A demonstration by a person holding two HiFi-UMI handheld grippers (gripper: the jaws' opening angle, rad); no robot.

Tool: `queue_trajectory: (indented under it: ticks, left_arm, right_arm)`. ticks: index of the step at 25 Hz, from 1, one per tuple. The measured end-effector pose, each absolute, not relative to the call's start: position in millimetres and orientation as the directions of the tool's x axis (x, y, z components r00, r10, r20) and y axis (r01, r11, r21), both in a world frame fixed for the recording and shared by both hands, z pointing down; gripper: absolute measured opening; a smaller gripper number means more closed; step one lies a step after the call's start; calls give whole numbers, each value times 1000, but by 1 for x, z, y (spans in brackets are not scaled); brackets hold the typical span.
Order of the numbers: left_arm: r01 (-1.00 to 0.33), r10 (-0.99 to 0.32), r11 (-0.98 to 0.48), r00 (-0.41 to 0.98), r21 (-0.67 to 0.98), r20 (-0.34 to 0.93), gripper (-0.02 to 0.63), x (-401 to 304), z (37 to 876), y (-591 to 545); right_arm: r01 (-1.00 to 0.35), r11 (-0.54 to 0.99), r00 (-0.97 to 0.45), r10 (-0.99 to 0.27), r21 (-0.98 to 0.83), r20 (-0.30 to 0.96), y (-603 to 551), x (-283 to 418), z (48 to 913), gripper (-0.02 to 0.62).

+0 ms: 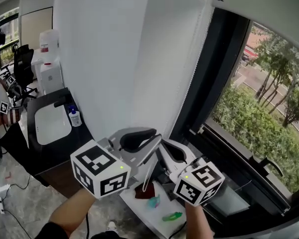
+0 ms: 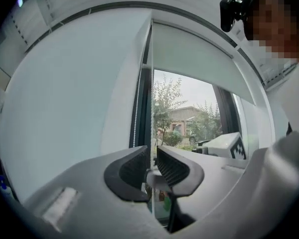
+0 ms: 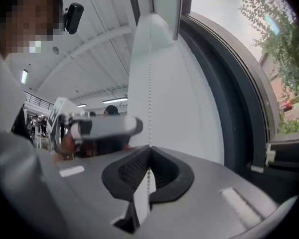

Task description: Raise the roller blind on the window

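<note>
The white roller blind covers the upper part of the window; trees and a building show below its edge. Its white bead chain hangs down the white wall beside the dark frame. My right gripper is shut on the chain, which runs straight down into the closed pads. My left gripper points up at the window with its jaws open; a thin white line runs through the narrow gap and the pads do not press on it. In the head view both grippers, left and right, sit close together below the window's left edge.
A black desk with a white tray and a small bottle stands at the left. An office chair and a person's arm are further left. Below the grippers a white shelf holds small coloured items. The dark window sill runs to the right.
</note>
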State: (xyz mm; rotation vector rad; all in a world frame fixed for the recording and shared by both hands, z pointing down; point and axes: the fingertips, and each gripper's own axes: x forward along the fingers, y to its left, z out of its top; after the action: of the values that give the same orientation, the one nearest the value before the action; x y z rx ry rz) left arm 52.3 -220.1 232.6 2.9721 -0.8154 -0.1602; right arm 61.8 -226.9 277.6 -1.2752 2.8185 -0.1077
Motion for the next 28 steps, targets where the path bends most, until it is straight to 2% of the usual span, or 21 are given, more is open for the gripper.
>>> queue_trajectory:
  ticks: [6,18,23,25,28]
  left_arm:
    - [-514,-514,-858,856,8,-60,66,72,222,-228]
    - [-497,-498,-867,866,22,-53,21,83,214,-228]
    - [-503,-503,-864,864,9,-32,20,86,217,-227]
    - [-508,-508,-861,861,-7,-27,18,86,218,-225]
    - [-526,-526,-850,850,-18,-19,17,79,221,-228]
  right_arm:
    - [-753,645,-655,-753,-132,64,-222,56,343,8]
    - [-770,622,-633,-772,-138,57,-215,68,346,8]
    - [-727,667,-684,-724,-163,91,-208,67,344,11]
    - [-704,679,-704,-706,-208,75,-205,69,338,12]
    - [-678,678,-702,-712,-282,-24,-199,84,312,14]
